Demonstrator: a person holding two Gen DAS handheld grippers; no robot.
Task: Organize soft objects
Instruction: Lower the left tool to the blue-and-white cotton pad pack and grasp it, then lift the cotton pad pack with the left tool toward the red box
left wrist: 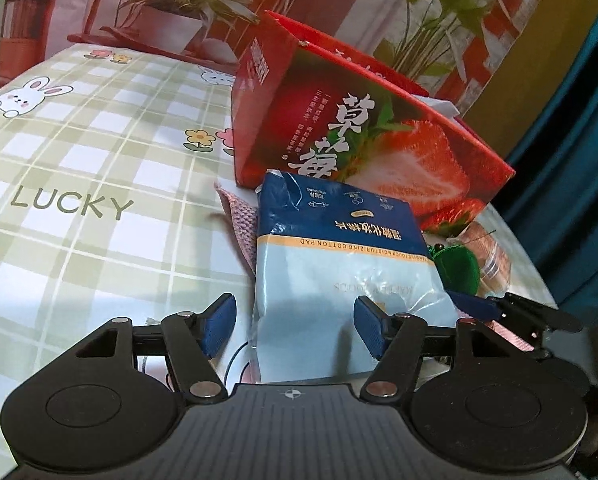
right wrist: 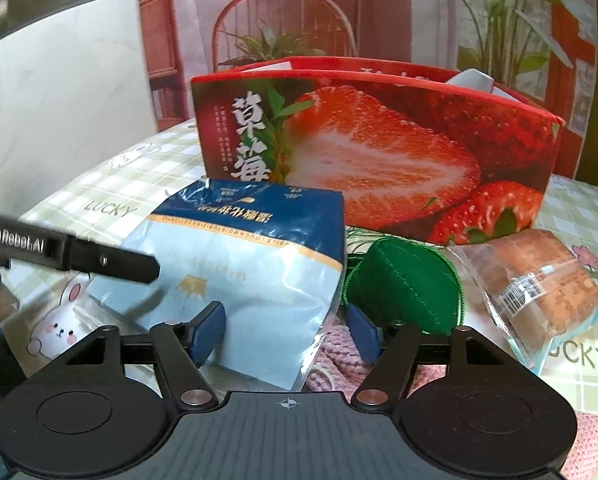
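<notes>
Red strawberry box [right wrist: 379, 152], blue-white cotton pad pack [right wrist: 251, 264], green pouch [right wrist: 407, 280], perhaps knitted pink cloth [right wrist: 339, 356].

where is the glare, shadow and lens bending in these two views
Left wrist view: glare on the crinkled cotton pad bag, a soft shadow on the tablecloth beside it, and dark, curved picture corners from the fisheye. Right wrist view: sheen on the wrapped cake, the strawberry box edges bowed, and the other gripper's arm slightly blurred at left.
</notes>
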